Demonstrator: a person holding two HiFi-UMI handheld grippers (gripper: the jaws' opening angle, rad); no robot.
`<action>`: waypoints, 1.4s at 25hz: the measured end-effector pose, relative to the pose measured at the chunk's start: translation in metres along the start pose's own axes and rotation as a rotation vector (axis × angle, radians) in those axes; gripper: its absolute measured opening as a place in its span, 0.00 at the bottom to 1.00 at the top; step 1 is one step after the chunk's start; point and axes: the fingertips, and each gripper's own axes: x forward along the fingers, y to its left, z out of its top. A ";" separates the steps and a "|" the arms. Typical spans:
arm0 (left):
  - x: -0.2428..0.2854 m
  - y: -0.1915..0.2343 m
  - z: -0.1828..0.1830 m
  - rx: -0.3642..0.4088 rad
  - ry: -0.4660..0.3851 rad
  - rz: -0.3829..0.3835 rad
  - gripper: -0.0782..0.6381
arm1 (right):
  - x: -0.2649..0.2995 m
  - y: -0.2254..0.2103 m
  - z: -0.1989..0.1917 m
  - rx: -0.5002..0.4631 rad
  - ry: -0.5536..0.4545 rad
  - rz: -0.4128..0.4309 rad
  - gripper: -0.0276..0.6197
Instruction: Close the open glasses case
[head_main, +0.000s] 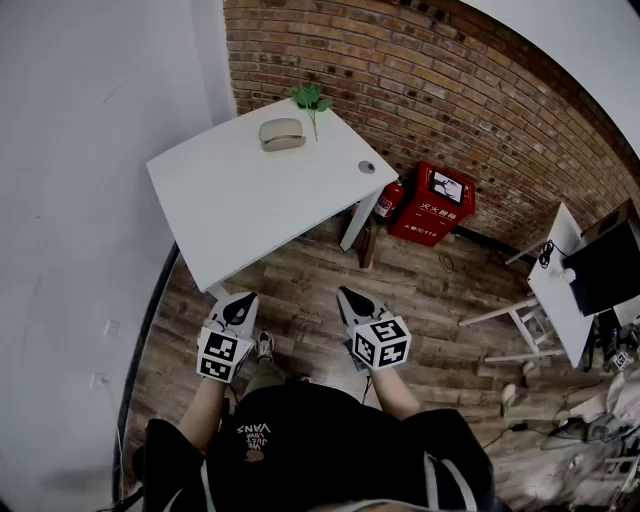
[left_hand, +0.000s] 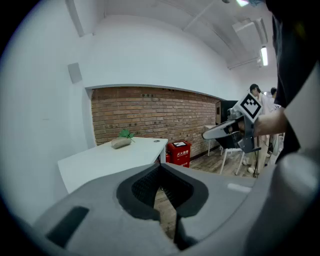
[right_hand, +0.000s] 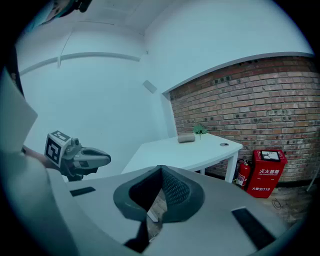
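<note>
Right, the left gripper (head_main: 237, 308) and the right gripper (head_main: 355, 300) hang out over the wooden floor (head_main: 440, 290), jaws pressed together on nothing. The glasses case (head_main: 282, 134) sits at the white table's (head_main: 240, 200) far end, beside the green plant (head_main: 312, 98), well apart from both.

I wear a black short-sleeved T-shirt (head_main: 320, 440) with a small white print (head_main: 254, 431) on the front, and 1 pale shoe (head_main: 264, 346) shows beyond it. My left gripper (head_main: 243, 298) and my right gripper (head_main: 345, 293) have smooth grey shells that taper to a point, dark along the inner faces. Each carries a white cube printed with black square markers: the left cube (head_main: 222, 355) and the right cube (head_main: 380, 342). Seen close, my pads (left_hand: 142, 187) are black with a fine cross-hatched texture, set in a rounded dark surround. Flat black rectangular slots (right_hand: 250, 226) are sunk into the grey shell.
</note>
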 end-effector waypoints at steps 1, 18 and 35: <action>0.000 -0.002 0.001 0.003 -0.001 0.000 0.12 | -0.001 0.000 0.000 -0.001 -0.001 0.000 0.04; 0.030 -0.008 0.020 -0.036 -0.066 -0.073 0.67 | 0.014 -0.020 0.005 0.064 -0.047 0.031 0.38; 0.193 0.131 0.080 -0.037 -0.072 -0.171 0.67 | 0.172 -0.101 0.090 0.086 -0.037 -0.015 0.39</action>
